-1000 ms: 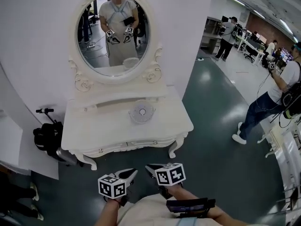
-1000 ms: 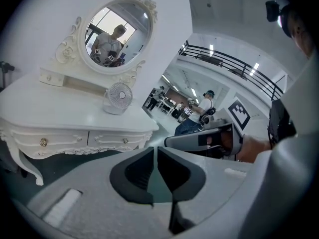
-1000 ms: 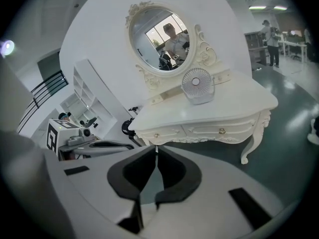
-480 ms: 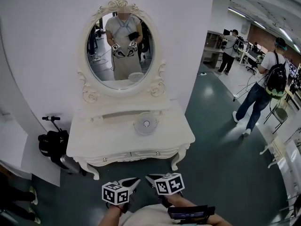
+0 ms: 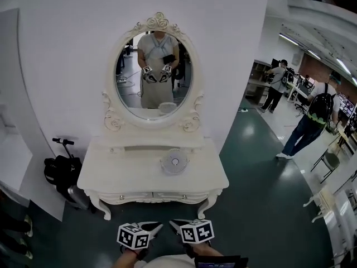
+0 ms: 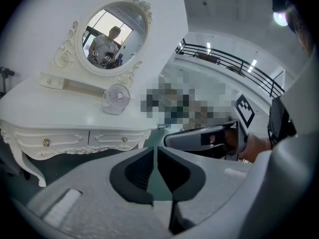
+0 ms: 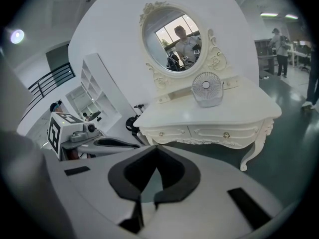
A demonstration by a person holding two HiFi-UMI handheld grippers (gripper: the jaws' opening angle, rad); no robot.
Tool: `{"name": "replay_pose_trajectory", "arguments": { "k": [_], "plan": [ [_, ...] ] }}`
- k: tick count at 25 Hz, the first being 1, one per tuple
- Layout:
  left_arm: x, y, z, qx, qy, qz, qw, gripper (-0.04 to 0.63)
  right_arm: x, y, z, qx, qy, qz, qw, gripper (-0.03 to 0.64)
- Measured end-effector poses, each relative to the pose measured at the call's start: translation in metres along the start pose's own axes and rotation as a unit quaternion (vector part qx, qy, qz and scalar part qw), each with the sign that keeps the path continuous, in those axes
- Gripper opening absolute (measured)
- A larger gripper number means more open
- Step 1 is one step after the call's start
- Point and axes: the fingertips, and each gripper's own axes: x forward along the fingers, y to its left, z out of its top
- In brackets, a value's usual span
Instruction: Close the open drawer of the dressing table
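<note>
Left gripper (image 5: 158,225) and right gripper (image 5: 172,223) are held low, jaws closed, nothing gripped. Front drawers (image 5: 152,196) look flush. The shallow drawer (image 5: 148,148) under the mirror (image 5: 156,88) seems ajar: straight ahead, well apart, long axis crosswise. Neither hand is judged nearer.

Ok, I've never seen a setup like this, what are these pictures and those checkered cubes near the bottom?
No robot: a person holds a tool in each hand, the left gripper and the right gripper; the cubes are part of them. One picture is from a camera on the person's head, looking down; the other two from cameras riding on each tool. Ahead stands a white dressing table with an oval mirror and a small fan on top. Both tools' fingers are shut, holding nothing.
</note>
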Motion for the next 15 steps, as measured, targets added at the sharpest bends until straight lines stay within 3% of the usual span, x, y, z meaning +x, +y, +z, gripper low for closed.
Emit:
{"name": "replay_pose_trajectory", "arguments": {
  "k": [15],
  "plan": [
    [-0.0012, 0.0041, 0.0007, -0.011, -0.012, 0.003, 0.9999, 0.011, 0.0031, 0.0001, 0.0023, -0.016, 0.015, -0.004, 1.0, 0.015]
  ]
}}
